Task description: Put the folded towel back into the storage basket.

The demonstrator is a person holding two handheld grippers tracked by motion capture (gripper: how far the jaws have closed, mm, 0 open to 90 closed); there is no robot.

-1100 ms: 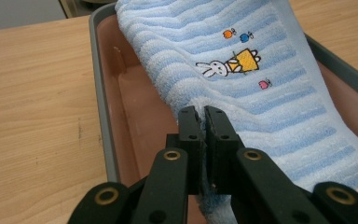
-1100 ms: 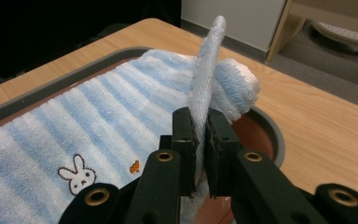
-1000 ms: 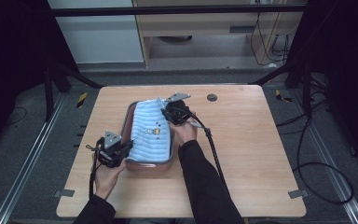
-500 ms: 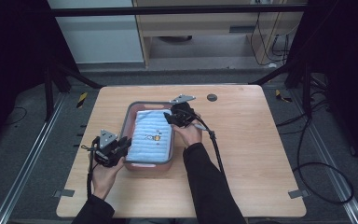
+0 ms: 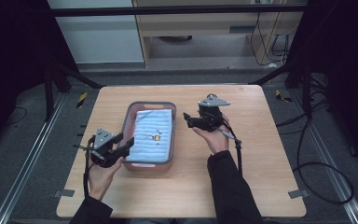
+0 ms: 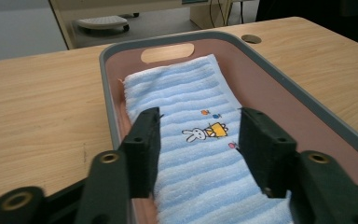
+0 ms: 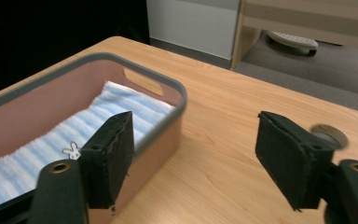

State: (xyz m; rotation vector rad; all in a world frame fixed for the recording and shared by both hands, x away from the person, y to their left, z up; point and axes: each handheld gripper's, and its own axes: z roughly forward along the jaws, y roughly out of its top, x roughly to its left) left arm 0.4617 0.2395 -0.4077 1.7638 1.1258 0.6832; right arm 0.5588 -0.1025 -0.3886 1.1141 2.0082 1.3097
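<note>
A folded blue-striped towel [image 5: 153, 134] with a rabbit print lies flat in a pink basket [image 5: 128, 122] with a grey rim, left of the table's middle. My left gripper [image 5: 124, 145] is at the basket's near left corner. Its jaws have just been opening, and they stand apart over the towel [image 6: 186, 105] without pressing on it. My right gripper [image 5: 190, 119] hovers over bare wood just right of the basket and points toward it. Its jaws have also just been opening, with nothing between them [image 7: 196, 158]. The basket wall [image 7: 168, 123] is beside its left jaw.
The wooden table [image 5: 261, 154] has open surface to the right of the basket and in front of it. A round cable hole [image 6: 251, 38] sits near the far edge. Beyond the table are a wooden cabinet [image 5: 205, 28] and dark frame posts.
Both grippers' jaws have opened. The right gripper has moved right, off the towel and out of the basket. The towel now lies flat. The left hand has stayed put.
</note>
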